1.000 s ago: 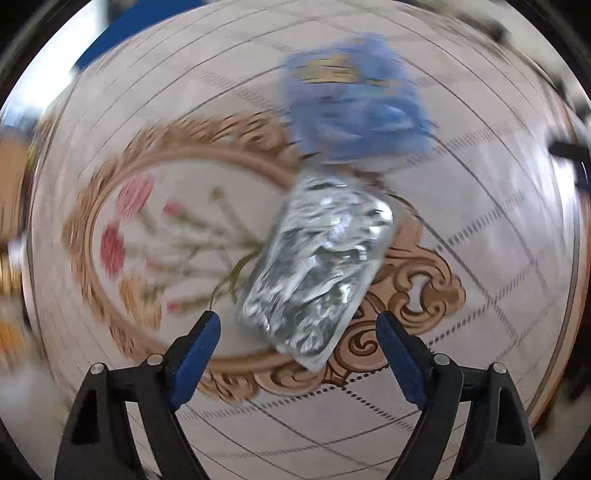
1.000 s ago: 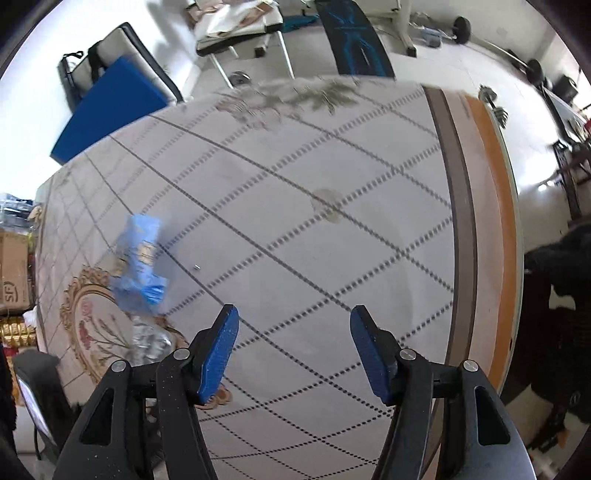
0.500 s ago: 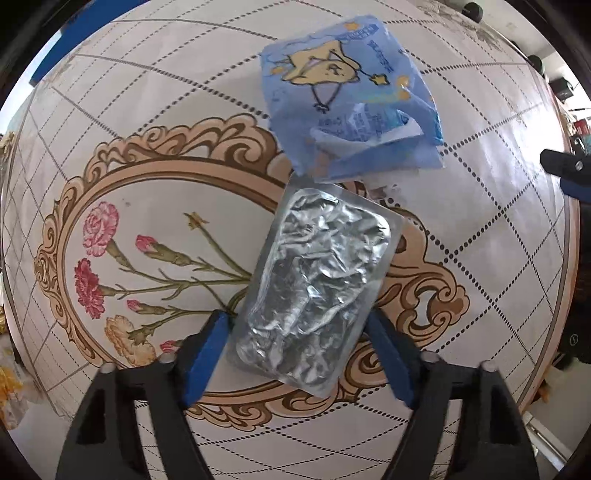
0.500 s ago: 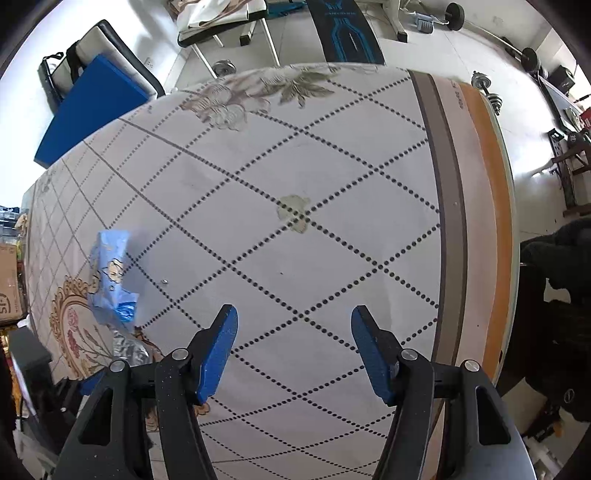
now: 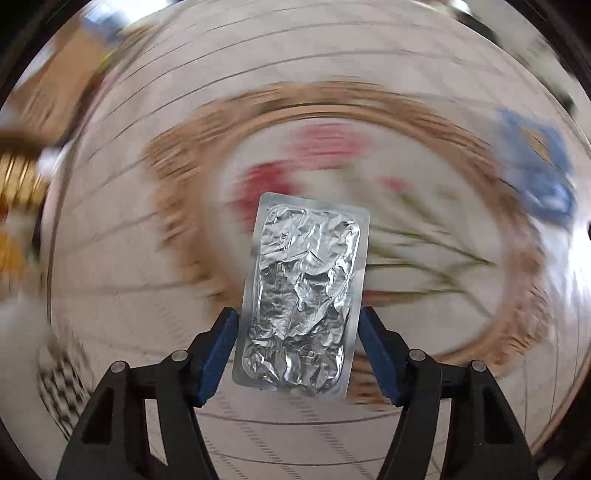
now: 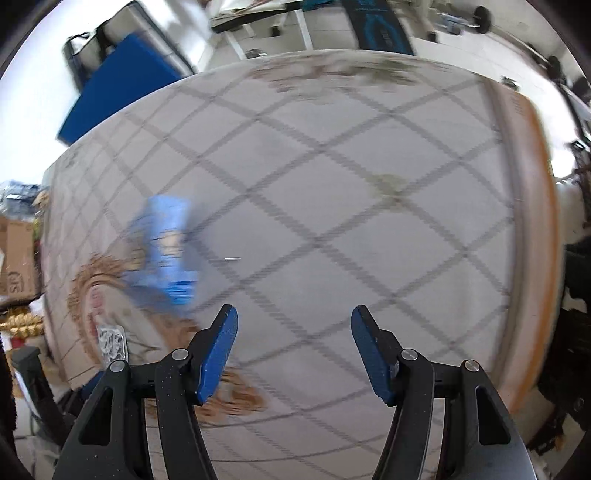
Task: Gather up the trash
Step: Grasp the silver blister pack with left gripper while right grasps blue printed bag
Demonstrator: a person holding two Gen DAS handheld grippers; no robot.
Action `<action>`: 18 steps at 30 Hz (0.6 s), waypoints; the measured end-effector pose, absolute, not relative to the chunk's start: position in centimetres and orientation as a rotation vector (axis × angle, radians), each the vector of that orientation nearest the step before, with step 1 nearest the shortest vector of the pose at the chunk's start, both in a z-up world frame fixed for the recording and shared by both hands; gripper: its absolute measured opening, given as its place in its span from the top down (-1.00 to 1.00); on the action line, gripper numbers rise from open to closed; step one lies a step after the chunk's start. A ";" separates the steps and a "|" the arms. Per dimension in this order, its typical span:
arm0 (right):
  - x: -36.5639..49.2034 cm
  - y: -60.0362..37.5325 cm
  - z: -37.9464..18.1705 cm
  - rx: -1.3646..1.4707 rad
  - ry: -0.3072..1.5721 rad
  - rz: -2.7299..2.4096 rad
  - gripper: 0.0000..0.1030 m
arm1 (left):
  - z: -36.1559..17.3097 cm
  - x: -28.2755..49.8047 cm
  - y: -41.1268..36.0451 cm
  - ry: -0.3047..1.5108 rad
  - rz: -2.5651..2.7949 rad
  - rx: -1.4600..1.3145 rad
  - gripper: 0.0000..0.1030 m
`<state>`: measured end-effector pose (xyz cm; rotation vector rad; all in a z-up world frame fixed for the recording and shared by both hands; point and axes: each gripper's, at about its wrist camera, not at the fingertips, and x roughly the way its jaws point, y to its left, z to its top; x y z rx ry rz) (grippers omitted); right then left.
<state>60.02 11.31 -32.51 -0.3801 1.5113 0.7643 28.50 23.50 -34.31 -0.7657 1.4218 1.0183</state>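
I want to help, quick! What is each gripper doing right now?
Left gripper: just closed on the silver foil blister pack, holding it.
Right gripper: open, holding nothing.

Ahead of your right jaws lies the table: a pale cloth crossed by dotted diagonal lines, with an orange band along its edge well to the right of them. Under your left jaws the same cloth shows a tan oval frame around red flowers, all blurred. Far ahead of the right jaws, past the table, you have a pale floor, white furniture legs and a blue pad to the left. Cardboard boxes stand far left. Daylight is bright.
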 end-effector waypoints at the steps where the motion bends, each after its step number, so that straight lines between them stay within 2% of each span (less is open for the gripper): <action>1: 59.1 12.7 -32.5 -0.378 1.506 0.781 -0.45 | -34.4 26.9 24.3 1.402 1.051 -0.819 -0.25; 2: 58.6 13.7 -32.5 -0.381 1.496 0.783 -0.58 | -34.5 26.1 24.7 1.392 1.062 -0.852 -0.25; 5: 57.3 16.8 -32.7 -0.384 1.474 0.794 -0.66 | -35.1 24.4 26.0 1.340 1.045 -0.969 -0.32; 9: 55.6 20.3 -33.7 -0.424 1.467 0.809 -0.69 | -35.2 23.5 26.9 1.322 1.019 -0.993 -0.34; 12: 54.7 21.8 -34.7 -0.467 1.455 0.781 -0.65 | -34.9 22.7 26.8 1.305 1.014 -0.981 -0.23; 17: 52.5 22.0 -33.6 -0.485 1.350 0.808 0.23 | -33.6 23.8 23.2 1.310 0.999 -0.919 -0.22; 18: 52.1 21.8 -33.4 -0.473 1.352 0.824 0.27 | -33.1 23.9 22.7 1.304 0.998 -0.910 -0.22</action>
